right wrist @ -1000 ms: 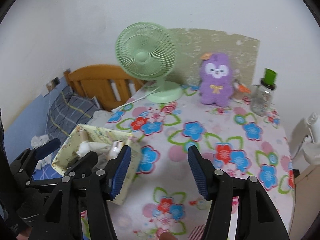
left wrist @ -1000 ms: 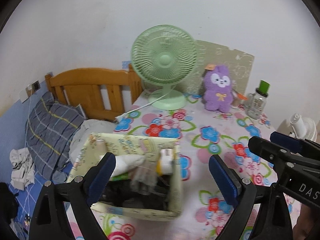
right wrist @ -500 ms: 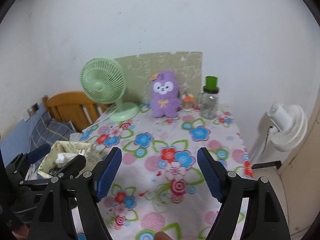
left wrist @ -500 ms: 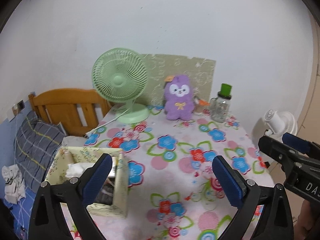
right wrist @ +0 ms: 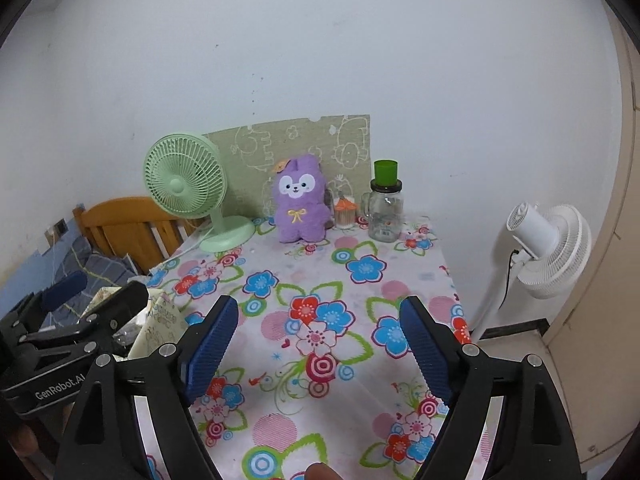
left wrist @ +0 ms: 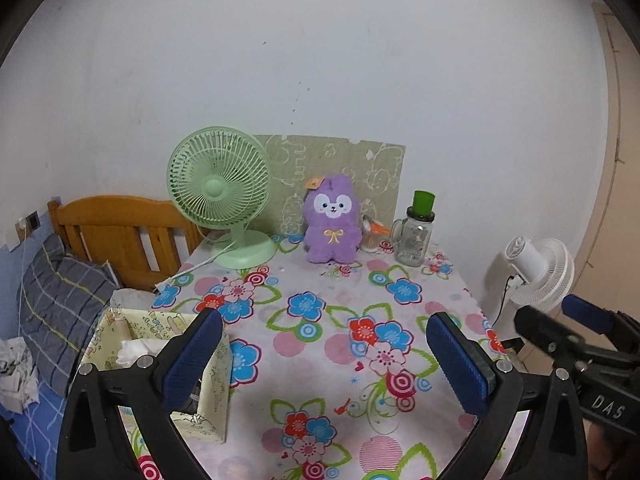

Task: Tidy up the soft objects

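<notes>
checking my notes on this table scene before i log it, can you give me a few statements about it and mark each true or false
1. The purple plush toy stands upright at the far edge of the table, in front of a patterned board. True.
2. The green desk fan is to the right of the plush toy. False: it stands to its left.
3. The left hand-held gripper is clamped on the plush toy. False: its jaws stand wide apart with nothing between them, well short of the toy.
4. A glass jar with a green cap stands to the right of the plush toy. True.
5. The storage box at the table's near left corner is empty. False: white soft items and other things lie inside.
</notes>
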A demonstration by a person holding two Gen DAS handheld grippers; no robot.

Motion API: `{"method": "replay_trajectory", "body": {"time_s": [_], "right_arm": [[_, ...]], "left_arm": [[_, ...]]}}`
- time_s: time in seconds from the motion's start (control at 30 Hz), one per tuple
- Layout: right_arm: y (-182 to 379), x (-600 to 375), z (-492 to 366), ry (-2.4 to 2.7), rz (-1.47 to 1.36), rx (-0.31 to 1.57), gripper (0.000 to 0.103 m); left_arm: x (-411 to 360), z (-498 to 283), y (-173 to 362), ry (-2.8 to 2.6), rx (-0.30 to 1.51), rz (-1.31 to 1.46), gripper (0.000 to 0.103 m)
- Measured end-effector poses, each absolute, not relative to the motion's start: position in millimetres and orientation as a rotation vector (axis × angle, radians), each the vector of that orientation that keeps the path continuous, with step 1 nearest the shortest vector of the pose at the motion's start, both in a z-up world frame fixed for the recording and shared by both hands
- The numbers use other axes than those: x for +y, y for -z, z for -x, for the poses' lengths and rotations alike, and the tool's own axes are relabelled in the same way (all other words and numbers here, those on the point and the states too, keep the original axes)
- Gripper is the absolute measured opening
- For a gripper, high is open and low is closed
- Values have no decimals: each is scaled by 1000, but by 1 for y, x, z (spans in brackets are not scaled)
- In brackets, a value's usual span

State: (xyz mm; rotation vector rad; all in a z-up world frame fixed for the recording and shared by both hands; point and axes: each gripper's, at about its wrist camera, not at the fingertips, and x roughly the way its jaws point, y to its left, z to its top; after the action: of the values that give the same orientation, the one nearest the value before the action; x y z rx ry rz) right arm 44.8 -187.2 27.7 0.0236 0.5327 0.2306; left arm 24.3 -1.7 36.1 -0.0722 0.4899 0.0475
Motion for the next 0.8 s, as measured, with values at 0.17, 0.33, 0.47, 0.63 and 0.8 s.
{"method": "replay_trajectory", "body": {"time_s": [0.17, 0.33, 0.47, 0.63, 0.8], "right_arm": [[-30, -189, -37, -234, -21, 518, 85], [-32, -191, -34, -234, -21, 510, 85], [-33, -193, -32, -231, -26, 507, 85], [-35, -196, -31, -226, -37, 500, 85], [-36, -195, -31, -235, -33, 497, 85]], "left_arm": [[-9, -19, -40, -40, 466, 46, 103], [-9, -16, -41, -24, 469, 57, 103], [-14, -11, -45, -39, 431, 23, 103], [-20, -11, -45, -56, 432, -13, 103], [-20, -12, -43, -64, 435, -22, 103]]}}
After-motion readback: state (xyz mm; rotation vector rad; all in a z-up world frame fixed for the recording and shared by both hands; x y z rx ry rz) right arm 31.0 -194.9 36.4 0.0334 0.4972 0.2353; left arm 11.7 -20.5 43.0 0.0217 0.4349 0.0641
